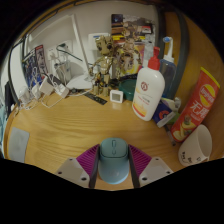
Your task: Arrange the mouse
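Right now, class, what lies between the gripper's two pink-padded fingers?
A light blue-grey computer mouse sits between the gripper fingers on the wooden table, as the gripper view shows. Whether the pads press it cannot be told.

Mouse (113, 158) between gripper (113, 163) fingers, on table (70, 125)

A white bottle with a red cap (148, 92) is standing upright toward the far right of the wooden surface (70, 125), with a blue bottle (168, 62) rising just behind it. A red snack bag (196, 105) is leaning near the right edge, and a white cup (195, 146) is lying beside it. A small white clock (117, 97) is sitting near the far edge, in front of a cluttered wooden figure (104, 62). Cables and clear stands (45, 90) are crowding the far left corner.
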A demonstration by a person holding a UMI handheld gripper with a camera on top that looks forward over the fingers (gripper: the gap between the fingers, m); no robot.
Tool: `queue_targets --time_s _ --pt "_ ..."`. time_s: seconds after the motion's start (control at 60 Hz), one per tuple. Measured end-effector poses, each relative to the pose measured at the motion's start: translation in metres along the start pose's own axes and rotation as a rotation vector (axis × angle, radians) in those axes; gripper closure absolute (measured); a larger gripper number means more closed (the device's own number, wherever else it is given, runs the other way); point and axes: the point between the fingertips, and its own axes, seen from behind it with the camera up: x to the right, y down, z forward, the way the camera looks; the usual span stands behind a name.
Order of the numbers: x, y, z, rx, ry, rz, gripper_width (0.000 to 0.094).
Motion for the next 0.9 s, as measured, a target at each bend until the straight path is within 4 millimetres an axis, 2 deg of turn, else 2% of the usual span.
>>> queue_targets --time_s 0.117,0.217,0.233,0.25,0.4,0.483,0.55,0.633,0.75,0.817,0.9 --pt "-0.001 0.002 -0.002 0.027 0.028 0.023 0.0485" --pt "0.000 0.002 -0.004 0.029 0.045 0.055 0.0598" --pt "0.000 0.003 -0.004 0.025 0.048 0.057 0.0576" --pt "0.001 0.002 -0.004 0.028 0.052 0.058 0.0629" --pt "0.002 0.002 -0.008 0.012 0.104 0.059 0.0634" --pt "-0.003 -0.019 -0.027 0.053 0.147 0.063 0.0636" --pt "-0.017 -0.055 -0.056 0.123 0.174 0.066 0.0635" --pt "-0.053 -0.109 -0.101 0.222 0.185 0.063 0.0632" --pt "-0.132 -0.173 -0.154 0.341 0.140 0.049 0.0634" --pt "-0.185 -0.195 -0.173 0.388 0.093 0.032 0.0635" --pt "-0.255 -0.200 -0.178 0.401 0.039 0.011 0.0636"
